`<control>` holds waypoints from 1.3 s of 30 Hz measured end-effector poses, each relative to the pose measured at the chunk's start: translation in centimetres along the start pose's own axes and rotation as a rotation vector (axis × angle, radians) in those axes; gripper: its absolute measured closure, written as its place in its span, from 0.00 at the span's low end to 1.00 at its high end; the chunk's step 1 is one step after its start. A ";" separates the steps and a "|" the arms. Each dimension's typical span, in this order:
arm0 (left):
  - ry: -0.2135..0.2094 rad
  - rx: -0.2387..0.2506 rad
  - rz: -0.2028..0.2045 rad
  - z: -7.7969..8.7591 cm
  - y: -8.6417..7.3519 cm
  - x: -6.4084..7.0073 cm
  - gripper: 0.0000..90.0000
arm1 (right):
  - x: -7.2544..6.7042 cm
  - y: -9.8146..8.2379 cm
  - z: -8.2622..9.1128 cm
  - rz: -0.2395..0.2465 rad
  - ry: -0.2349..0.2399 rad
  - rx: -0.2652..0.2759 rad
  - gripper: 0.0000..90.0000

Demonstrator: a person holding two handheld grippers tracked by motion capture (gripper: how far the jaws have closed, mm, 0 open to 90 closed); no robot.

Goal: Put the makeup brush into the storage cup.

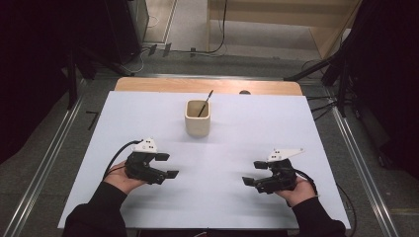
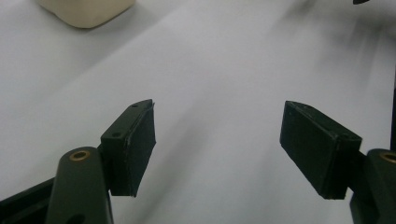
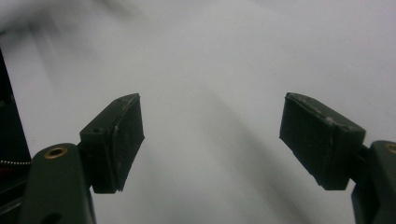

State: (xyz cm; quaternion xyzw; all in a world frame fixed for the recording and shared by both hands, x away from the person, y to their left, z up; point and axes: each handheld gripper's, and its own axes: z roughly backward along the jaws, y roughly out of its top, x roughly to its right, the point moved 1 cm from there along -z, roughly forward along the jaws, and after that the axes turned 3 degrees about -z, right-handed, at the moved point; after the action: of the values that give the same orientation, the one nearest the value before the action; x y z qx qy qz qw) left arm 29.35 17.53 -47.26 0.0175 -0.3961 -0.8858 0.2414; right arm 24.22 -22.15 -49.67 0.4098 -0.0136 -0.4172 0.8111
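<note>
From the high view the whole white table (image 1: 207, 148) is seen, with one cream cup (image 1: 198, 118) standing upright toward its far middle and one thin dark stick (image 1: 205, 103) leaning inside it, its upper end sticking out past the rim toward the far right. Two grippers are counted there, one in each hand, both low over the near half of the table and well apart from the cup. The left gripper (image 1: 165, 165) is held at the near left and the right gripper (image 1: 254, 173) at the near right, their tips turned toward each other across a bare stretch of table. In the left gripper view the left gripper (image 2: 217, 144) is shown with its jaws spread wide and nothing between them, and the lower part of the cup (image 2: 86, 10) is caught at the top left edge; the stick cannot be made out there. In the right gripper view the right gripper (image 3: 212, 140) is likewise seen with its jaws wide apart and empty, above plain white table (image 3: 210, 56).
</note>
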 end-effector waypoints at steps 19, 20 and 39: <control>0.034 0.007 -0.007 1.2 -1.2 0.4 0.30 | 0.3 0.1 -0.1 0.004 -0.014 0.001 0.25; 0.032 0.010 -0.007 1.2 -1.1 0.4 0.30 | 0.4 0.1 -0.1 0.003 -0.014 0.000 0.25; 0.024 0.007 -0.010 0.9 -1.1 0.1 0.30 | 0.6 0.3 -0.4 0.000 -0.020 -0.009 0.25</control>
State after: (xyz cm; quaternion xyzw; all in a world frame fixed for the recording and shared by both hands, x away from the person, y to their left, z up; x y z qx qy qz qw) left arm 28.63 18.78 -47.43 0.0311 -0.3960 -0.8854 0.2414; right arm 24.96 -22.23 -49.99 0.4019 -0.0198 -0.4212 0.8128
